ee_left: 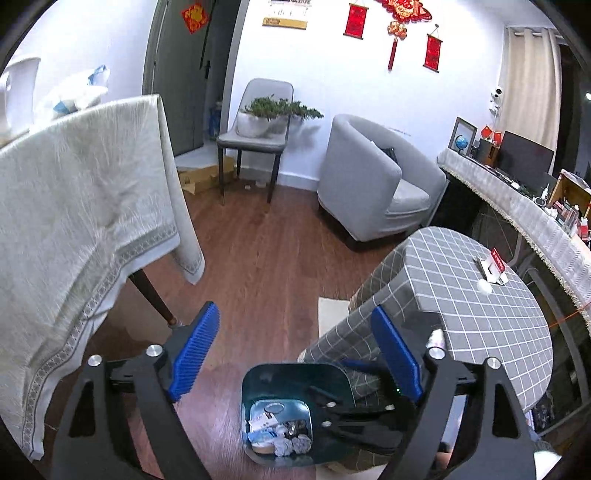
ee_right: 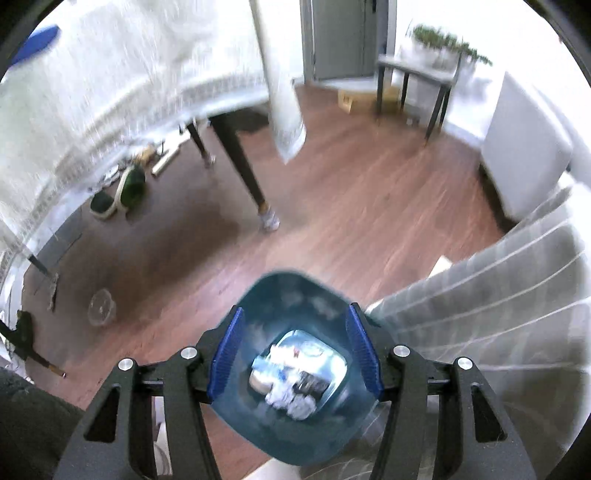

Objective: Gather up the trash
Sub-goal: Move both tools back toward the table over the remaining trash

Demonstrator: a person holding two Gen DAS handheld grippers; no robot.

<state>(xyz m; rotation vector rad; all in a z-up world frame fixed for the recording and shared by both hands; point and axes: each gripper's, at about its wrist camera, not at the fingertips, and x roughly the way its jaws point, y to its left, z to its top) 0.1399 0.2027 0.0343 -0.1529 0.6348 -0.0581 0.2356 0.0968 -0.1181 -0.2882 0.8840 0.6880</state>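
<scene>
Both grippers hang over the teal trash bin (ee_right: 291,369) so drops land inside: left gripper (ee_left: 295,354) spread wide, right gripper (ee_right: 295,354) parted, both empty.

A grey armchair (ee_left: 373,184) stands on the wooden floor (ee_left: 258,258) against the white wall. Beside it is a grey chair (ee_left: 255,140) with a potted plant (ee_left: 273,110) on its seat, and a cardboard box (ee_left: 207,177) lies near the chair's legs. Red hangings (ee_left: 397,26) decorate the wall. A cream cloth (ee_left: 81,206) drapes over one worktop; a grey checked cloth (ee_left: 472,295) covers another. A clear cup (ee_right: 101,306) lies on the floor.
</scene>
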